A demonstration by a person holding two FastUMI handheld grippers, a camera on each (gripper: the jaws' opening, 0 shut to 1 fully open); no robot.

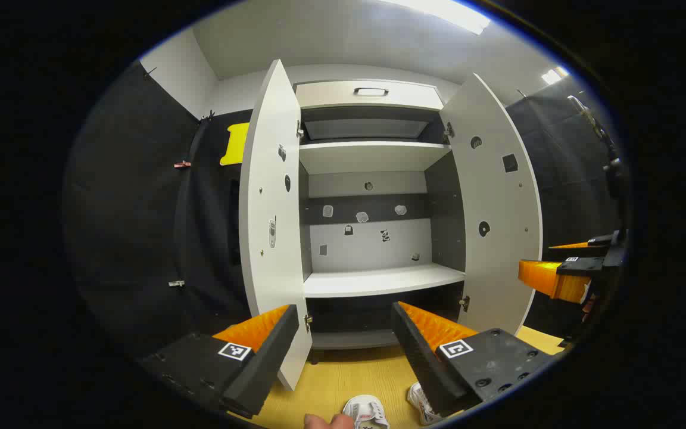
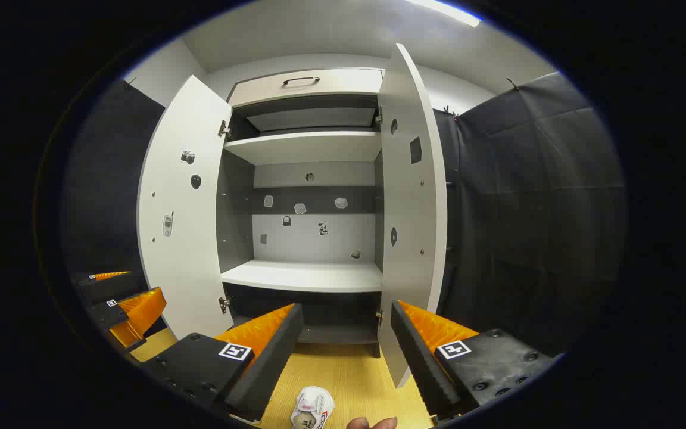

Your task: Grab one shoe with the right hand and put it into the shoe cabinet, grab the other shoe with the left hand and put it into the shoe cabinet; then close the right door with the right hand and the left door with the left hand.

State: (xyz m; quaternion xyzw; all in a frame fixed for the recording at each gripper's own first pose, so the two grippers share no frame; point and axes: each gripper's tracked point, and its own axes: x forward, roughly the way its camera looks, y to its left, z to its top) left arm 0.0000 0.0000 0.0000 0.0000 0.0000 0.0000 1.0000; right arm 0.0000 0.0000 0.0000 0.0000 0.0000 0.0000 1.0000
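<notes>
Both tools, left (image 1: 343, 333) and right (image 2: 346, 333), were held released and empty facing the open shoe cabinet (image 1: 379, 280), doors wide for loading; white shoes (image 1: 367, 411) lay on the floor below.

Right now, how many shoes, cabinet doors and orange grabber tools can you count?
Shoes: 2, one white shoe and the other shoe, both on the yellow floor.
Cabinet doors: 2, the left door and the right door, both open.
Tools: 2, the left tool and the right tool, both open.
Total: 6
</notes>
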